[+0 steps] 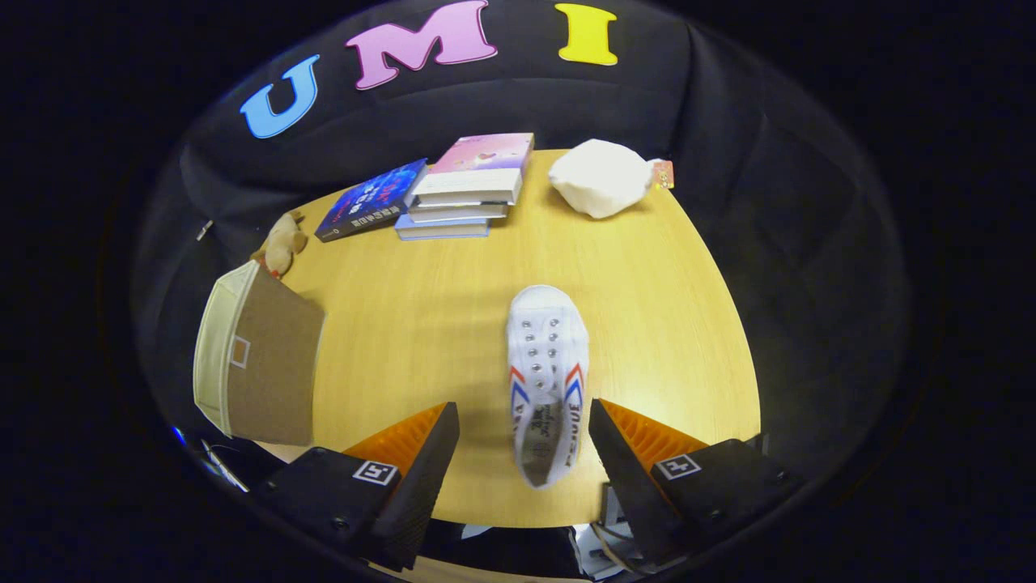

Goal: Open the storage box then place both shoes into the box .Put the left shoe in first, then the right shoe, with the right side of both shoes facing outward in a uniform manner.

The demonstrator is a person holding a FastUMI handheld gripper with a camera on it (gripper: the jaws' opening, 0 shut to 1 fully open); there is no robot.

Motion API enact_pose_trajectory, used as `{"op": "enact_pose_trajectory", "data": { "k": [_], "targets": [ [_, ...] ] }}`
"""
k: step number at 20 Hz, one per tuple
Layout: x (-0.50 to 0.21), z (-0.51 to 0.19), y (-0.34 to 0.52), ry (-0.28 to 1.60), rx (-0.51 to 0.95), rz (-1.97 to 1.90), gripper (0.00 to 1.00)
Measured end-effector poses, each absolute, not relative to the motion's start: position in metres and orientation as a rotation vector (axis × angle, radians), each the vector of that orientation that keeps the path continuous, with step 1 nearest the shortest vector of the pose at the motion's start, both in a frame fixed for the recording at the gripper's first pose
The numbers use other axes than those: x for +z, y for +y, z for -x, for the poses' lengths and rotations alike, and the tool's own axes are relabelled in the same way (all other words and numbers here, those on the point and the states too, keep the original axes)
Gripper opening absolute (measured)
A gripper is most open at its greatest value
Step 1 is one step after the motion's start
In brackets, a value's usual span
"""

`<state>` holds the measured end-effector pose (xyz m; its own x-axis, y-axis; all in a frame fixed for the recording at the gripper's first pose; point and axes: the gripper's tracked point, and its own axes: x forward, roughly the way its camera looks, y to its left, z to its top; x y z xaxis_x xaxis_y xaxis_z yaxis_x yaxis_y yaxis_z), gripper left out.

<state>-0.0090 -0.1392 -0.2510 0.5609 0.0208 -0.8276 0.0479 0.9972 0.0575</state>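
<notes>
A white canvas shoe [547, 380] with red and blue stripes lies on the wooden table [421, 324], toe pointing away from me. Its heel end sits between my two fingers, nearer the right one. My gripper [524, 425] is open, its orange-and-black fingers [421, 453] spread wide and above the table, touching nothing. The storage box [255, 360], beige with a brown panel, stands at the table's left edge beyond my left finger. I cannot tell whether its lid is open.
Several stacked books [465, 190] and a blue book [371, 201] lie at the table's far side. A white bundle [600, 176] sits to their right. A small plush toy [283, 241] rests behind the box.
</notes>
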Motion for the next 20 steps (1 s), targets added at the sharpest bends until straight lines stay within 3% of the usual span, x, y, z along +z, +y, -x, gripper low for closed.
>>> {"op": "enact_pose_trajectory", "data": {
  "k": [5,8,11,15,16,20],
  "targets": [
    [-0.299,0.011,-0.168,1.074,0.014,-0.075,0.99],
    [-0.325,0.008,-0.169,1.119,0.037,-0.114,0.90],
    [-0.345,0.002,-0.166,1.147,0.060,-0.120,0.88],
    [-0.354,-0.005,-0.162,1.169,0.087,-0.147,0.66],
    [-0.357,-0.005,-0.161,1.183,0.094,-0.154,0.51],
    [-0.357,-0.007,-0.160,1.191,0.111,-0.208,0.46]
  ]
}}
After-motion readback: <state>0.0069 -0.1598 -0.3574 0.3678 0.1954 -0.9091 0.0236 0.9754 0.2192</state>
